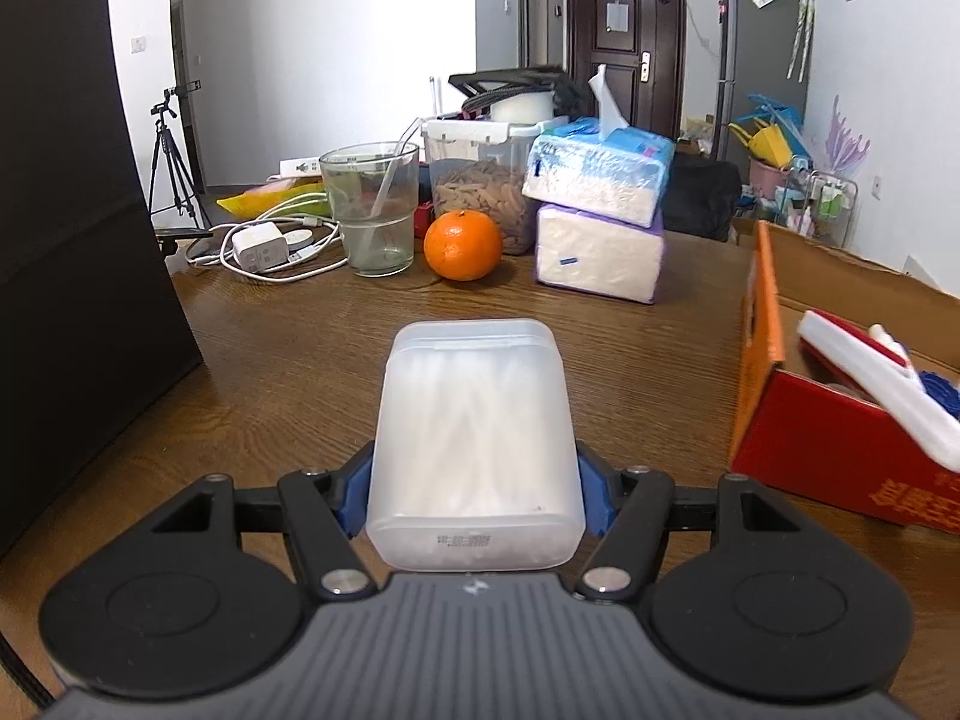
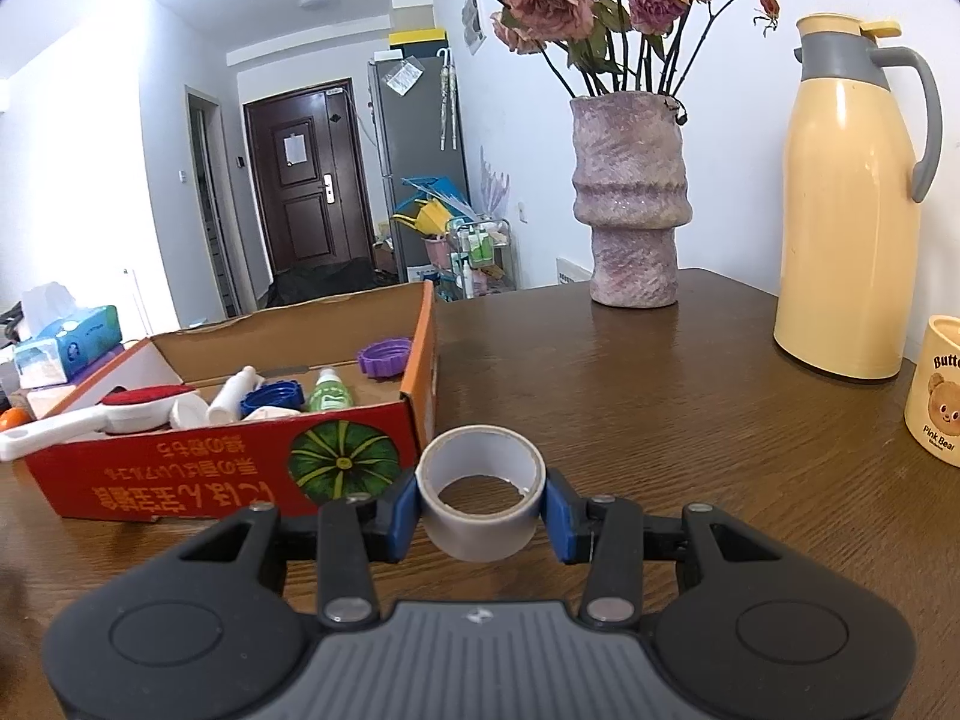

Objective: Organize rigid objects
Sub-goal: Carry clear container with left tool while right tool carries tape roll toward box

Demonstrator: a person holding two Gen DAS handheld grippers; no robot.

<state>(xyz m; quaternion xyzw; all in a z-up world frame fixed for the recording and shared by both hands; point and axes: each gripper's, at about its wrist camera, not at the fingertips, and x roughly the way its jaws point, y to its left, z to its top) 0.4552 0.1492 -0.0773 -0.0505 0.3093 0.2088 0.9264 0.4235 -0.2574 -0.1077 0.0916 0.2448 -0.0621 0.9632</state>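
Left tool was seen pinching a translucent white plastic box of cotton swabs by its two sides, the blue pads pressed against the box walls, with the box held above the brown wooden surface. Beyond it, at the far side, an orange fruit was set just beside a clear drinking glass with a straw, and two stacked packs of tissues were placed to the right of the fruit. A white charger with its cable was laid to the left of the glass.

Right tool was found closed on a grey roll of adhesive tape, gripped at its outer rim from both sides. An open red and orange cardboard box was seen at the near left of the tape, holding a white brush with a red pad, a green bottle, a blue cap and a purple cap. Farther right, a purple textured vase of dried roses and a cream thermos jug were stood on the surface.
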